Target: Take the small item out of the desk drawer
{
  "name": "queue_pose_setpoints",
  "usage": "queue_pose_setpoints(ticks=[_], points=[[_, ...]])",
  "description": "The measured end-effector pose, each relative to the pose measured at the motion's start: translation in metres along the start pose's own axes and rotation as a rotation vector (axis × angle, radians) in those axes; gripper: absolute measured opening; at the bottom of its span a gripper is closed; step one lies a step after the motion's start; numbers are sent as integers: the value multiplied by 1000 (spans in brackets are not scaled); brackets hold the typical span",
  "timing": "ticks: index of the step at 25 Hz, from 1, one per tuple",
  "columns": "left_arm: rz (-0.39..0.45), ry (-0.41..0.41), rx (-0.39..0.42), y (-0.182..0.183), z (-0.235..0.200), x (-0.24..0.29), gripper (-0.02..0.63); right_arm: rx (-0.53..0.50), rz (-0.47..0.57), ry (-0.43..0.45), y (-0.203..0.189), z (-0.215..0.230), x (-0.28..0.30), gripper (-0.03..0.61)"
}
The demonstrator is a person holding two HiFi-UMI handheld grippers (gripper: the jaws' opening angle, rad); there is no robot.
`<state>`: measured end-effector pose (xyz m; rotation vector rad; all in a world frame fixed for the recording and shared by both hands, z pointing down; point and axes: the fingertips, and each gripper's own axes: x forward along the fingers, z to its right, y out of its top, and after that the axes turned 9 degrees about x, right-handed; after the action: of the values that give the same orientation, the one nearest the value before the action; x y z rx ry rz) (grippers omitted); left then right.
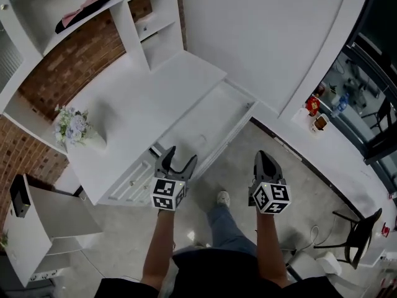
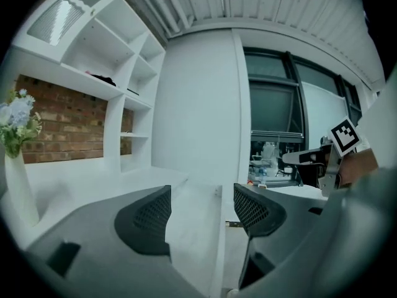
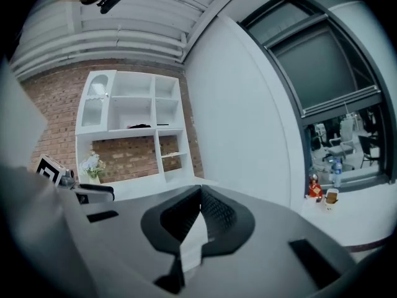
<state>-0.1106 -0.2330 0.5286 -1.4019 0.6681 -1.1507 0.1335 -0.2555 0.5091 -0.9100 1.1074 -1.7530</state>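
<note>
The white desk (image 1: 133,98) has its shallow drawer (image 1: 214,126) pulled out toward me. The drawer's inside looks plain white, and I cannot make out a small item in it. My left gripper (image 1: 180,156) is open and empty at the drawer's near left corner. In the left gripper view the drawer's bottom (image 2: 195,228) shows between the spread fingers (image 2: 149,219). My right gripper (image 1: 265,157) hangs over the floor to the right of the drawer. In the right gripper view its fingertips (image 3: 200,197) touch, with nothing between them.
A vase of flowers (image 1: 73,128) stands at the desk's left end, below white shelves (image 1: 93,11). More drawer fronts (image 1: 133,182) sit under the desk. A red figure (image 1: 313,104), a cup (image 1: 321,123) and a bottle (image 1: 339,106) stand on the sill at right. My shoe (image 1: 223,198) is between the grippers.
</note>
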Motion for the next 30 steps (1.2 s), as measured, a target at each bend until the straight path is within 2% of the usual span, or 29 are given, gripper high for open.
queue_pose_setpoints(ticks=[9, 15, 19, 23, 30], points=[[-53, 50, -2, -2, -36, 86, 295, -20, -90, 128, 25, 25, 138, -2], [-117, 46, -12, -18, -47, 115, 295, -9, -153, 159, 16, 29, 182, -2], [-172, 1, -8, -33, -51, 130, 293, -23, -178, 154, 10, 30, 198, -2], [-282, -64, -9, -63, -51, 149, 293, -19, -205, 148, 4, 30, 207, -2], [-586, -209, 62, -146, -32, 187, 293, -46, -278, 176, -19, 22, 218, -2]])
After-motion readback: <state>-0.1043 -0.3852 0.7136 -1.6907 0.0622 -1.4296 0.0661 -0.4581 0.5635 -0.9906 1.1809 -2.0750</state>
